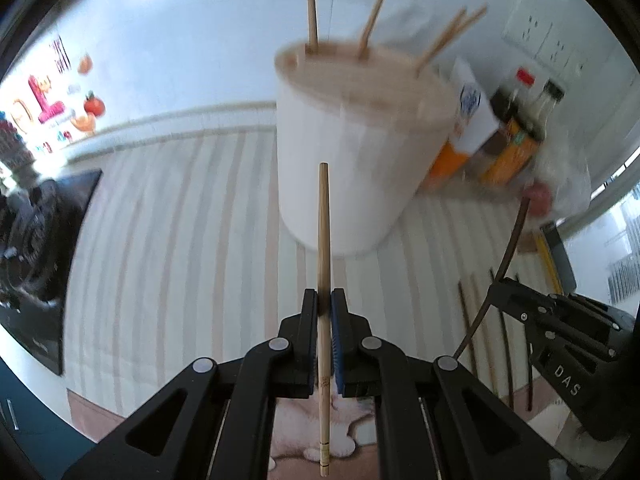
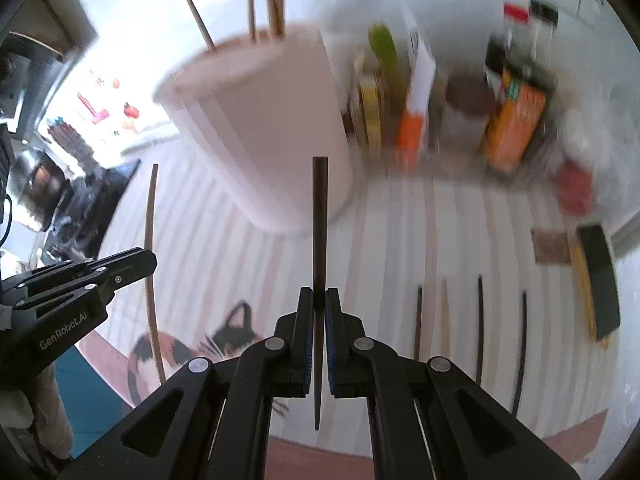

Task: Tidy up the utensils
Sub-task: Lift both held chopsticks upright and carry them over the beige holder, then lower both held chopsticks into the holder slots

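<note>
My left gripper (image 1: 324,300) is shut on a light wooden chopstick (image 1: 323,240) that stands upright between its blue pads. My right gripper (image 2: 319,300) is shut on a dark chopstick (image 2: 320,220), also upright. Ahead of both stands a white utensil holder (image 1: 352,140) with a wooden slotted lid, and several wooden chopsticks (image 1: 312,8) poke out of it. The holder (image 2: 272,128) shows blurred in the right wrist view. Several dark and light chopsticks (image 2: 480,328) lie on the striped mat. Each gripper shows in the other's view, the right gripper (image 1: 496,284) with its dark chopstick and the left gripper (image 2: 150,264) with its light one.
A striped placemat (image 1: 180,240) with a cat picture covers the counter. Bottles and boxes (image 2: 516,120) crowd the back right by the wall. A dark flat object with a yellow edge (image 2: 598,280) lies at the right. A dark stove area (image 1: 36,248) sits at the left.
</note>
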A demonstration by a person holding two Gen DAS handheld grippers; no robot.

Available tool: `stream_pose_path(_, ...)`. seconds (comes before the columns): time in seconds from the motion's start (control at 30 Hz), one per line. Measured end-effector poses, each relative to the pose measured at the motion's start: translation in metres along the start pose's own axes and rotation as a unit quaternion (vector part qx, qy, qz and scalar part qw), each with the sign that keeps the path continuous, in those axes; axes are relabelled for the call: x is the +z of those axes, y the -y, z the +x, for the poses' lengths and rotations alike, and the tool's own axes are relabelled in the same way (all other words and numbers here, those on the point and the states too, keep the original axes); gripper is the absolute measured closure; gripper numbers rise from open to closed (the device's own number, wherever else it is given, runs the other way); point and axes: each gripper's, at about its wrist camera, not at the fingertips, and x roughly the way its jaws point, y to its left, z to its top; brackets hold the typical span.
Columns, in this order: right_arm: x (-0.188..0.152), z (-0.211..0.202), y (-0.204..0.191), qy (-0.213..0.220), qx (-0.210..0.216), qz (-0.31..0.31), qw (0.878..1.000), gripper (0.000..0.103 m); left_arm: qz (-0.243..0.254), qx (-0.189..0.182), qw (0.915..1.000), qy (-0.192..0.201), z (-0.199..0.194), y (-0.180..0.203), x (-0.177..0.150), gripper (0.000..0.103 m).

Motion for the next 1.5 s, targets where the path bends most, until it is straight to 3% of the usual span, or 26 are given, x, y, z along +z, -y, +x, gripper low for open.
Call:
stream_pose_path(0.37, 0.039, -0.052, -0.028, 0.104, 0.013, -0.016, 0.994, 0.098, -0.02, -0.01, 0.9959, 0.087, -0.059, -0.007, 0.038, 0.099)
stream_pose_path(0.63, 0.08, -0.123, -0.045, 0.173, 0.05, -0.029, 0.983, 0.098, -0.022, -0.066, 0.9831, 0.17, -0.13, -0.001, 0.097, 0.099)
stream_pose_path(0.8, 0.121, -0.168, -0.055, 0.225, 0.058, -0.038, 0.972, 0.098, -0.006, -0.064, 0.9744, 0.215, -0.152, 0.003, 0.144, 0.099)
stream_pose_path(1.0, 0.174, -0.18, -0.055, 0.265, 0.039, -0.033, 0.963, 0.098, -0.004, -0.053, 0.9727, 0.226, -0.141, -0.004, 0.193, 0.099)
stream_pose_path(1.2, 0.216, -0.163, -0.052, 0.277, 0.033, -0.017, 0.96, 0.098, -0.022, -0.068, 0.9715, 0.226, -0.11, -0.019, 0.23, 0.099)
stream_pose_path(1.3, 0.228, -0.146, -0.051, 0.273, 0.028, -0.012, 0.961, 0.098, -0.034, -0.088, 0.9708, 0.22, -0.087, -0.025, 0.239, 0.099)
stream_pose_path(1.5, 0.236, -0.113, -0.051, 0.258, 0.02, -0.005, 0.966, 0.098, -0.019, -0.081, 0.9747, 0.208, -0.049, -0.02, 0.243, 0.099)
